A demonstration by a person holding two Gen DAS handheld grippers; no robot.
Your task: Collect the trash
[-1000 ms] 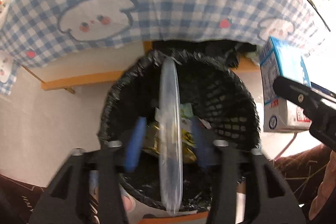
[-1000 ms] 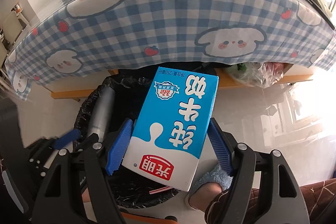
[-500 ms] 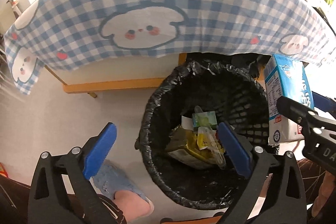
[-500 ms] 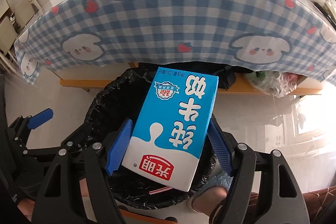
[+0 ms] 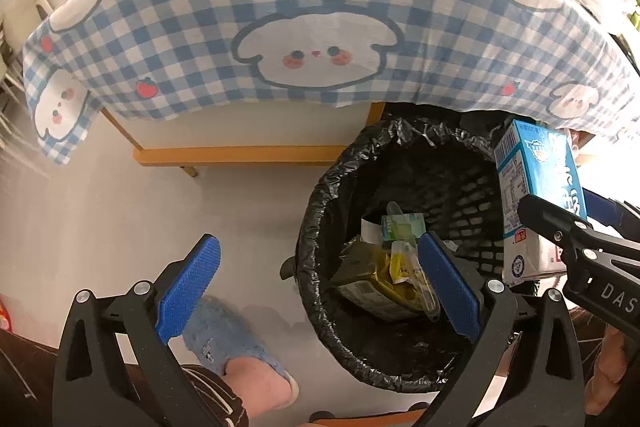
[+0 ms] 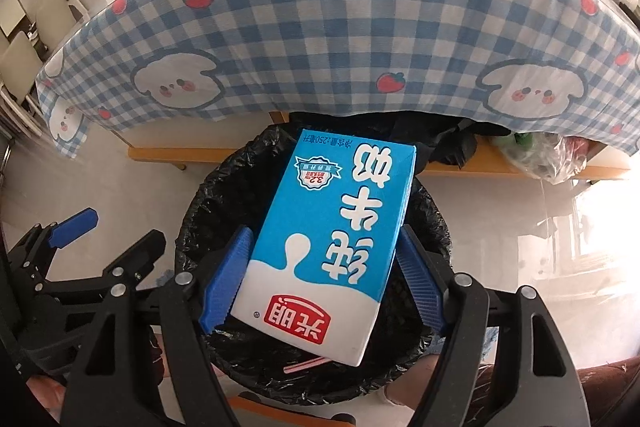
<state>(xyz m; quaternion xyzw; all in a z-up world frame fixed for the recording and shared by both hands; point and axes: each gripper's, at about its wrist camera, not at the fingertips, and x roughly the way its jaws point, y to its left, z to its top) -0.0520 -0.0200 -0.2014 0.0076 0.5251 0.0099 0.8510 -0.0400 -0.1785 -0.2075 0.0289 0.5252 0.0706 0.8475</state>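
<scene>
A black-lined bin (image 5: 320, 211) stands on the floor under the table edge, with wrappers and a clear plastic piece (image 5: 404, 259) inside. My left gripper (image 5: 320, 283) hangs wide open beside and over the bin's left rim, nothing between its blue pads. My right gripper (image 6: 320, 267) is shut on a blue and white milk carton (image 6: 336, 231), held above the bin (image 6: 200, 195). In the left wrist view the carton (image 5: 532, 195) shows at the right over the bin's far rim.
A table with a blue checked cloth (image 5: 312, 27) overhangs the bin. A wooden bench rail (image 5: 240, 155) runs below it. A person's foot in a blue slipper (image 5: 236, 347) stands left of the bin. A plastic bag (image 6: 552, 159) lies on the bench at right.
The left gripper let go of a clear plastic piece, which dropped into the bin, and its jaws opened wide while moving left. The right gripper, still holding the carton, shifted over the bin.
</scene>
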